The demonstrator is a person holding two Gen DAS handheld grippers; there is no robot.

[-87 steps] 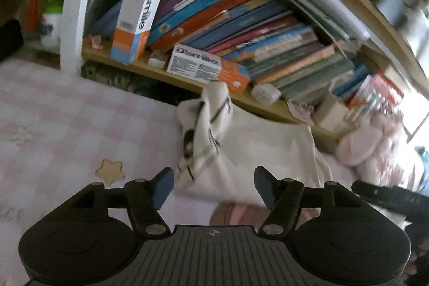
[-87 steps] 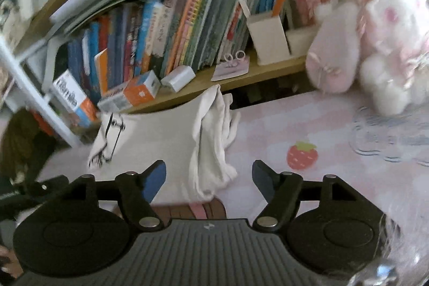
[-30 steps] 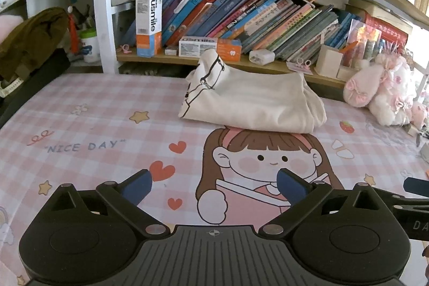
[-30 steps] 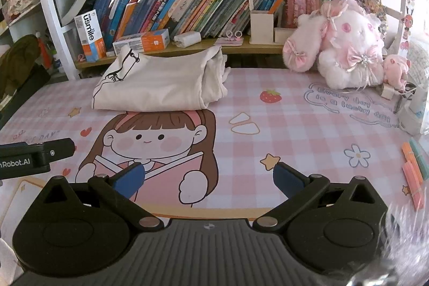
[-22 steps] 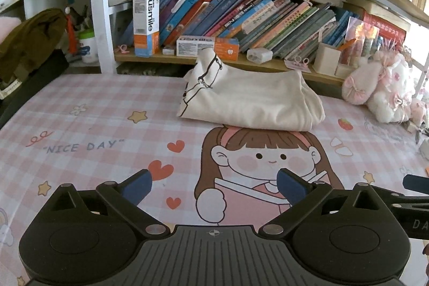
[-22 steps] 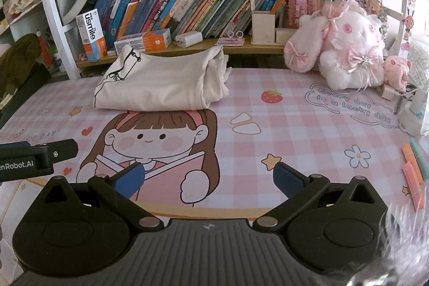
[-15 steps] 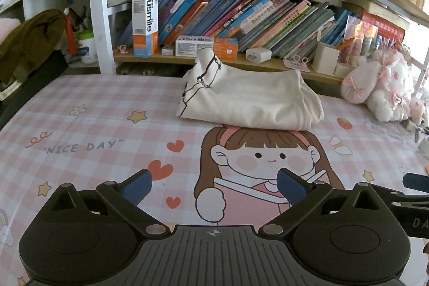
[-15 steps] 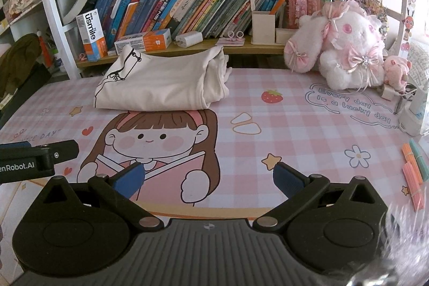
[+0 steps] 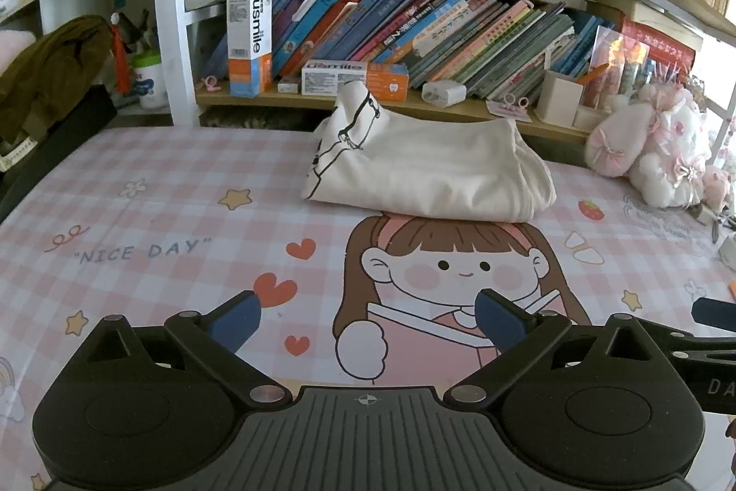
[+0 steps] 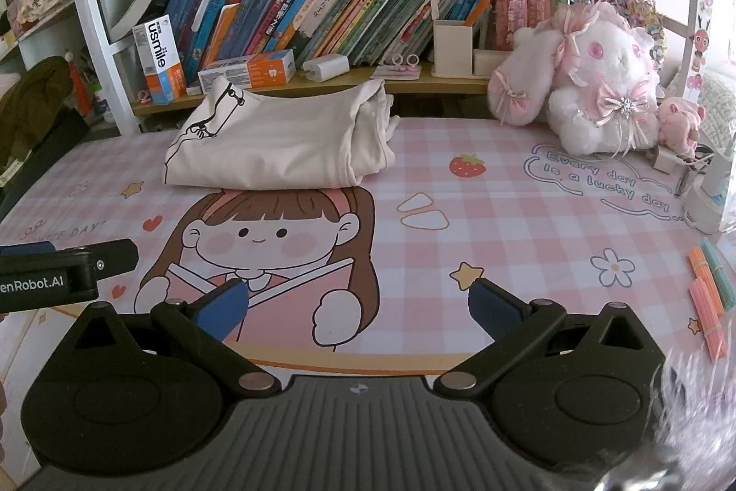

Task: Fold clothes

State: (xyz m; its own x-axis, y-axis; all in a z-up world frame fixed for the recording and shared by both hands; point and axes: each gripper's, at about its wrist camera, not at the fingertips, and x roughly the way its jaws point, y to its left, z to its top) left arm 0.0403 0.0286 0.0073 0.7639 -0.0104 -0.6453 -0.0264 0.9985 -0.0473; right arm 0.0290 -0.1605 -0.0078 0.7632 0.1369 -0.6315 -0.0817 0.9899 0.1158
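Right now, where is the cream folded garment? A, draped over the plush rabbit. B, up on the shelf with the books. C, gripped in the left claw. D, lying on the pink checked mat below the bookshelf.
D: the cream folded garment lies on the mat, both claws open and apart from it.

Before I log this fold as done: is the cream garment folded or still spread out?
Folded. The cream garment lies as a compact bundle on the pink mat, layered edges stacked at its right end.

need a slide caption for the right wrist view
Open right hand-held gripper above the pink cartoon desk mat, folded cream garment lying by the bookshelf.
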